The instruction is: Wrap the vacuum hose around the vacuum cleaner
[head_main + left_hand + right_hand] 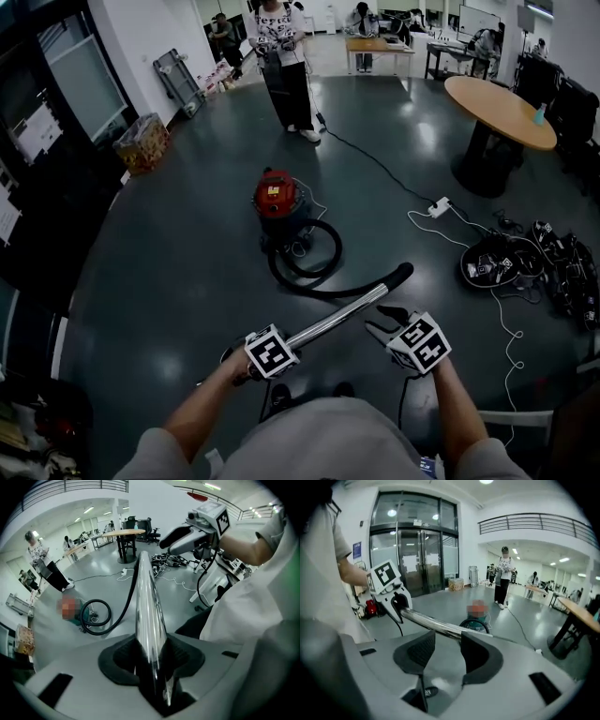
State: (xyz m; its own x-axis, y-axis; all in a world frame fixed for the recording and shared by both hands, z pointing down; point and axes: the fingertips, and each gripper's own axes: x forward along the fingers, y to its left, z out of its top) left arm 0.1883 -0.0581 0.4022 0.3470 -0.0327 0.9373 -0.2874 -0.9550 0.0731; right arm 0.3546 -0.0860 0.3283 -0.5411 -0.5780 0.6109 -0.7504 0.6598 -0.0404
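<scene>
Standing person [286, 66], power strip [438, 206], round table [497, 108] around vacuum cleaner [279, 202].

Red is being shown on the vacuum cleaner [277, 197], black on its hose [398, 275]. Chrome is being displayed by the wand [339, 321], black-and-white squares by the marker cubes [272, 352].

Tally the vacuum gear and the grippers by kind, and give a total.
Vacuum cleaner: 1
Black hose: 1
Chrome wand: 1
Grippers: 2 (left gripper, right gripper)
Total: 5
</scene>
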